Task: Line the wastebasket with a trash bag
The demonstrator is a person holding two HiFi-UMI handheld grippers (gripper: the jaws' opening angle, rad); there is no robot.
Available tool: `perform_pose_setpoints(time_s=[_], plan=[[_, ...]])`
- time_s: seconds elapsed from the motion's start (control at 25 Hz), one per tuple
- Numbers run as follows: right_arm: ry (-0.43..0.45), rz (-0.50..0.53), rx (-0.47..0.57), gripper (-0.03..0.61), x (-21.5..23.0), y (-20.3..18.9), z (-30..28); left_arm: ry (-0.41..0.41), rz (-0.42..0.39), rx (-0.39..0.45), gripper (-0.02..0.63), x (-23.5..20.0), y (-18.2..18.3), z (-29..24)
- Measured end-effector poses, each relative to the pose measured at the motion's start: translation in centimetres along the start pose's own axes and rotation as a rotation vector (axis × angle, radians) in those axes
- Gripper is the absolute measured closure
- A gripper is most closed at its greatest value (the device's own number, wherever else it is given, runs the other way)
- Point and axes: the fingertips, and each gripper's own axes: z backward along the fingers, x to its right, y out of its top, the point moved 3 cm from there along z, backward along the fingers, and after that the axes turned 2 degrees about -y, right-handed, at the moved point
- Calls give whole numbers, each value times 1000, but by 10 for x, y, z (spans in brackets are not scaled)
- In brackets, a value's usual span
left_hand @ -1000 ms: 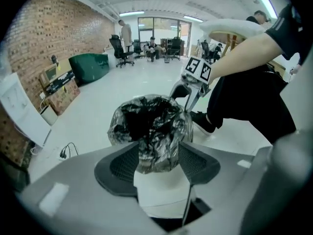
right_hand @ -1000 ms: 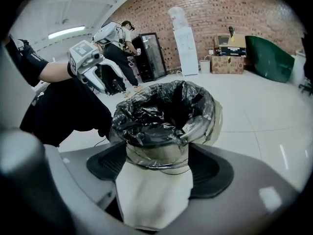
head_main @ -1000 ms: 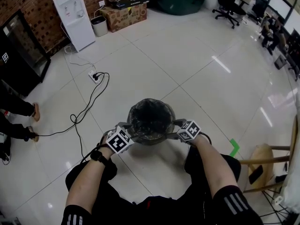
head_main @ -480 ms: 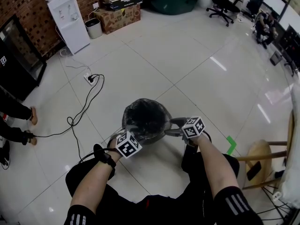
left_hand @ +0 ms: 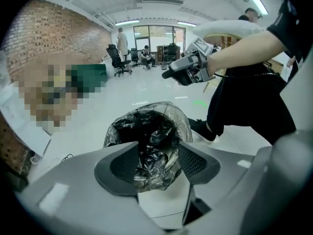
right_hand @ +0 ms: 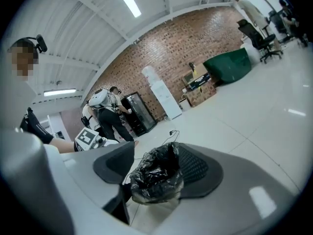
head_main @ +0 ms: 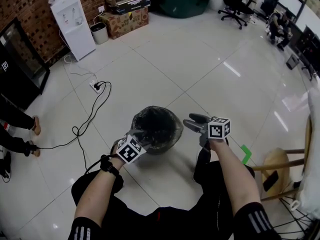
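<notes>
Being pinched at the near-left rim by the left gripper (head_main: pixel 139 133), likely as an anchor, the trash bag (head_main: pixel 157 124) is spread inside the wastebasket (head_main: pixel 167 143) on the floor (head_main: pixel 200 74), while the right gripper (head_main: pixel 189 120), jaws apart, just narrowing, empty, is held clear.

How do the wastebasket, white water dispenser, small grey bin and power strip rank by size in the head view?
1. water dispenser and wastebasket: about alike; the wastebasket is nearer, so unranked
2. small grey bin
3. power strip
</notes>
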Motion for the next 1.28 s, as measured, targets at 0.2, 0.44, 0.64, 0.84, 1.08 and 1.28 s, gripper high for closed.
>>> perform_pose_setpoints(time_s=[0.2, 0.44, 0.64, 0.84, 1.08, 1.28], plan=[[-34, 177, -77, 368, -54, 24, -9, 32, 51, 101, 365, -16, 26, 34], [-43, 212, -106, 469, -99, 20, -27, 40, 84, 169, 365, -15, 44, 57], [-130, 308, -144, 540, -97, 14, -41, 34, 56, 161, 365, -17, 41, 64], [-135, 399, -141, 565, -117, 31, -53, 25, -3, 171, 371, -21, 54, 70], [-132, 459, -152, 565, -126, 45, -61, 36, -29, 157, 371, -32, 53, 76], [-148, 467, -150, 565, -128, 49, -61, 28, -26, 158, 371, -30, 50, 75]])
